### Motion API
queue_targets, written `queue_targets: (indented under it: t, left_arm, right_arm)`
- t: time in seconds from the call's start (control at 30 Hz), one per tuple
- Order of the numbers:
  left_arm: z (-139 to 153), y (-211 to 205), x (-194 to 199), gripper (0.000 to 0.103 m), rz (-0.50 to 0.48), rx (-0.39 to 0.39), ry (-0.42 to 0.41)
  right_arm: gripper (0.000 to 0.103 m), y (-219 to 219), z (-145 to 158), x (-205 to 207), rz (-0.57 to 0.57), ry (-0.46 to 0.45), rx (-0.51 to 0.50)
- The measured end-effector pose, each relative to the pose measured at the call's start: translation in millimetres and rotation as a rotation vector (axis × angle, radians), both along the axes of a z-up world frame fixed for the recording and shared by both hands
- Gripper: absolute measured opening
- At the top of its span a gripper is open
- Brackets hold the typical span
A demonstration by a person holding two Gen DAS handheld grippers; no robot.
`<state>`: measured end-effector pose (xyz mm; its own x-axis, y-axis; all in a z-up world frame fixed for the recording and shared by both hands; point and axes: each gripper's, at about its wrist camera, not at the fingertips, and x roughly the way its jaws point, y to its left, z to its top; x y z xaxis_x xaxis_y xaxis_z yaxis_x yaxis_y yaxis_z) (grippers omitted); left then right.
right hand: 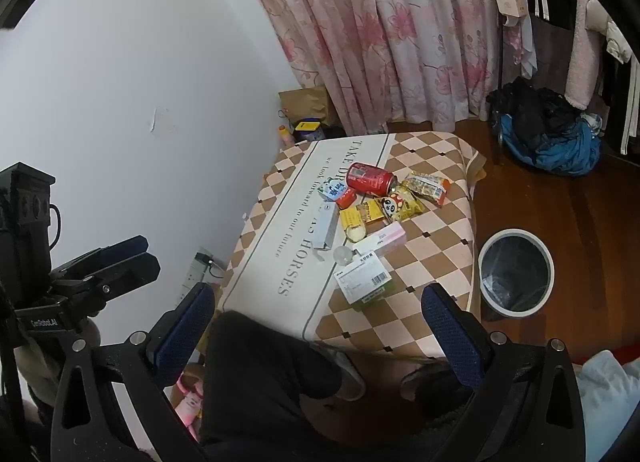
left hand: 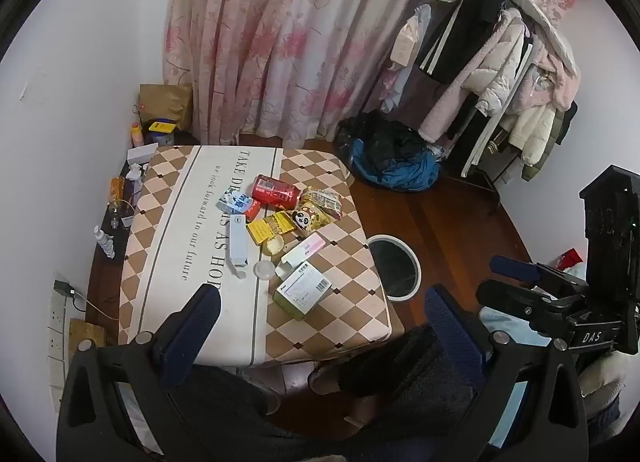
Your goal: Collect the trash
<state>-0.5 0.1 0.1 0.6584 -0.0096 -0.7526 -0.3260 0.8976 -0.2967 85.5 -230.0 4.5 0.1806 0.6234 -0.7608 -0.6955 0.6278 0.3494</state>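
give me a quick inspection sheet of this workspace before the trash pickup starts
surface: low table with checkered brown and cream cloth, trash piled mid-table
job's things: red drink can on its side; yellow snack packets; white and green cardboard box nearest the person; white round bin with dark liner on the floor to the table's right
clutter: bottles by the wall
grippers: left gripper and right gripper open, holding nothing
cables: white charger cable at wall sockets
surroundings: pink floral curtain, clothes rack
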Motion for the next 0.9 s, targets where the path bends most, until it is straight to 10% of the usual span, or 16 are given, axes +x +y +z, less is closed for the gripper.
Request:
queue_targets:
  t: [0.9]
  left_arm:
    - [4.8,-1.7,-1.8,0.103,0.000,-0.019,0.006]
  right_arm:
    - [0.103,6.4,8.0,-5.6,0.008,-0.012,-0.007]
